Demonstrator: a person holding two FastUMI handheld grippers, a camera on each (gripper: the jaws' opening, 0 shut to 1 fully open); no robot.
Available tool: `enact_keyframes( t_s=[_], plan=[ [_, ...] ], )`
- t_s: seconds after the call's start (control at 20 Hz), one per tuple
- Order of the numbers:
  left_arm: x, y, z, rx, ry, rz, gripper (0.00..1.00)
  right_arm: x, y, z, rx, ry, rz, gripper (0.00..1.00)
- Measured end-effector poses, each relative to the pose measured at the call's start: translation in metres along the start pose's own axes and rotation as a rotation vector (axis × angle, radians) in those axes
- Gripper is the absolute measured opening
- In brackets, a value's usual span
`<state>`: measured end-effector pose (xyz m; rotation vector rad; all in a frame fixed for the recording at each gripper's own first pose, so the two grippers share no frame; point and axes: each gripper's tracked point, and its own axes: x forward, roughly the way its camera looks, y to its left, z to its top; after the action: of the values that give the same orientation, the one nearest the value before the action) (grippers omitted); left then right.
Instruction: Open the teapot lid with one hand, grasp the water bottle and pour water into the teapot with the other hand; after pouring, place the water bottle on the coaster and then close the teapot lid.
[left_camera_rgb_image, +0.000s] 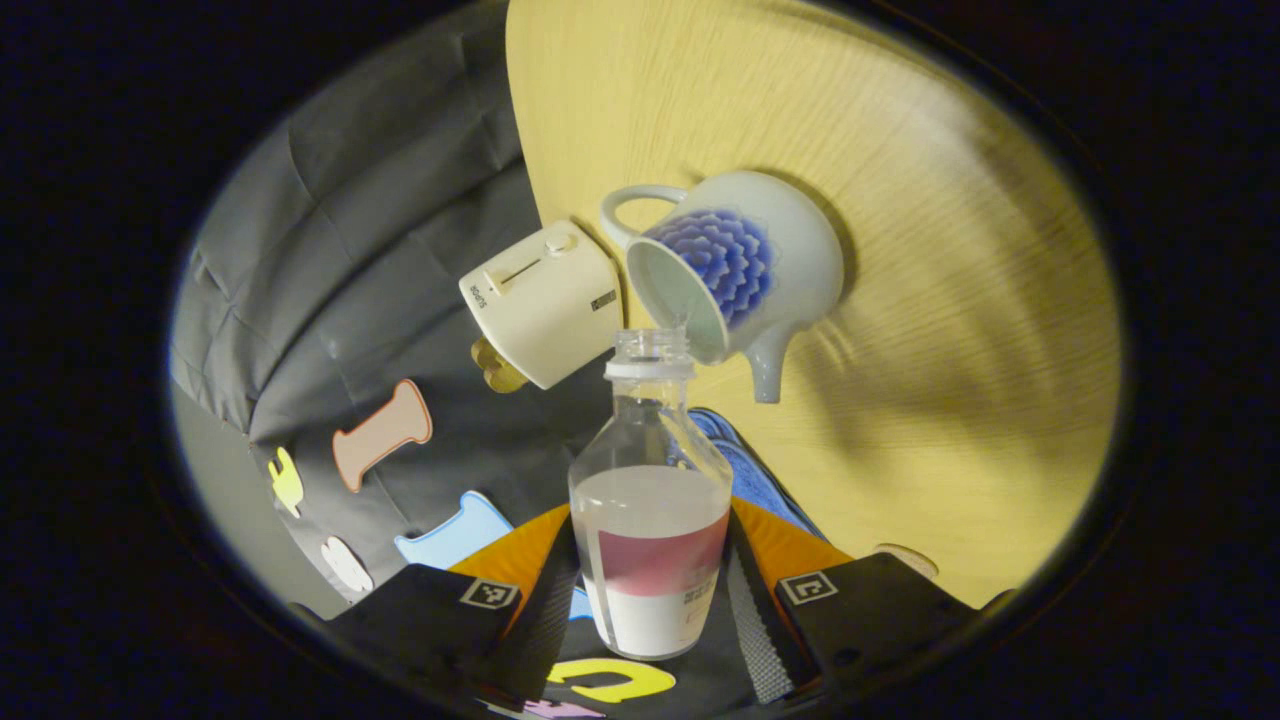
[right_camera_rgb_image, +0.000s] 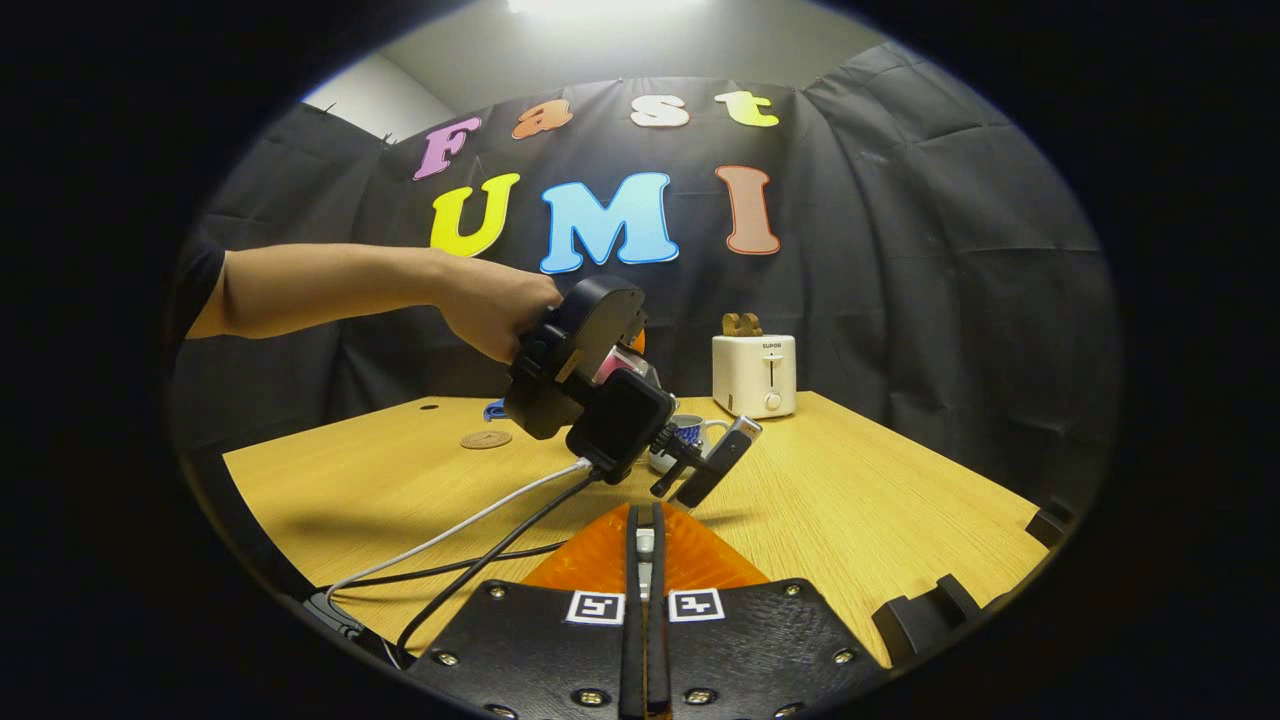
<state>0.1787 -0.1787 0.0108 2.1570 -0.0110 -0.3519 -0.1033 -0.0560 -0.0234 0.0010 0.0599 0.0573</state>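
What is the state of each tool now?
Left tool: closed on the water bottle.
Right tool: closed; something thin between its fingers, unclear.

In the left gripper view we look steeply down, rolled, close above the teapot (left_camera_rgb_image: 745, 270). In the right gripper view we sit low, farther back, facing it level. Both share teapot, toaster (right_camera_rgb_image: 755, 375), desk (right_camera_rgb_image: 850, 480).
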Motion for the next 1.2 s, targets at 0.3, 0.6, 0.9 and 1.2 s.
enact_keyframes(
  t_s=[0.3,0.6,0.9,1.2],
  plan=[
    [0.0002,0.0033,0.0017,0.012,-0.007,0.017,0.86,0.0005,0.0021,0.0017,-0.005,0.0,0.004,0.02],
    [0.0021,0.0058,-0.0026,0.037,0.004,0.03,0.86,0.0011,0.0031,0.0033,-0.006,-0.002,0.002,0.02],
    [0.0019,0.0068,-0.0024,0.042,0.008,0.053,0.86,-0.0003,0.0025,0.0023,-0.007,0.0,0.004,0.02],
    [0.0026,0.0045,-0.0026,0.014,0.001,0.042,0.86,-0.0006,0.0036,-0.0003,-0.006,0.006,0.003,0.02]
  ],
)
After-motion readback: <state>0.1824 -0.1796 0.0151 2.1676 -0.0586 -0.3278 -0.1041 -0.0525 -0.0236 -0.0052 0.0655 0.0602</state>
